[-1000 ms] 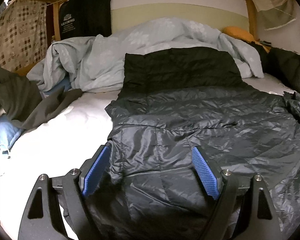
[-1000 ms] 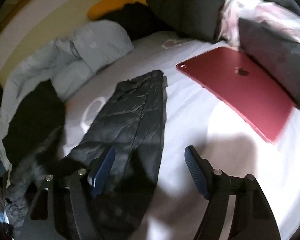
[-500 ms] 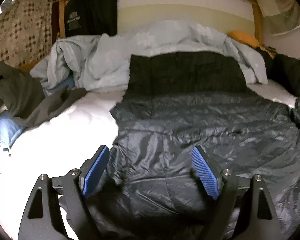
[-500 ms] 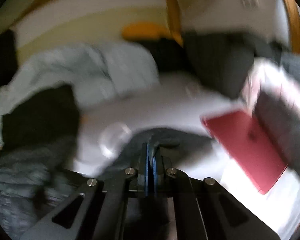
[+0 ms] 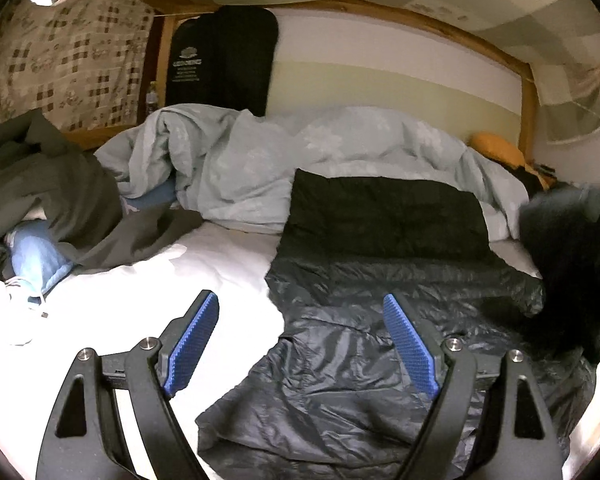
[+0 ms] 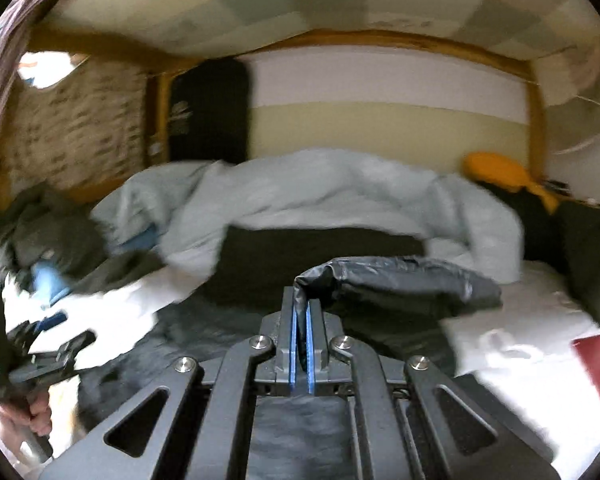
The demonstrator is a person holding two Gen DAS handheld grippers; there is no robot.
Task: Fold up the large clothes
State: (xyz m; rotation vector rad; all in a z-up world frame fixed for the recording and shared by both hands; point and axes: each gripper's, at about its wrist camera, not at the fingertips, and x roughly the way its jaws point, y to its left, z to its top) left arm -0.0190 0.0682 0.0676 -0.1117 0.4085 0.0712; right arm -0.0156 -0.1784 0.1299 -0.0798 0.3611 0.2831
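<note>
Item: dark quilted puffer jacket (image 5: 380, 344), spread on the white bed (image 5: 228, 264), its far end against the pale blue duvet (image 5: 340, 152).

Handling, as a judgement: light, soft and puffy; the shiny shell looks slippery, so a shallow pinch may slide off. Take hold at an edge, seam or cuff, where the cloth bunches thin.

Your right gripper (image 6: 301, 320): fingers closed tight on a fold of the jacket's sleeve (image 6: 400, 280), which is raised off the bed and trails to the right of the fingers.

Your left gripper (image 5: 300, 344): fingers wide apart, nothing held. The jacket's left edge lies below and between them; the right finger (image 5: 410, 348) is over the cloth, the left finger (image 5: 192, 344) over bare sheet.

Also present: grey clothing (image 5: 52, 184) heaped at the left; red tablet (image 6: 596, 368) at the right.
</note>
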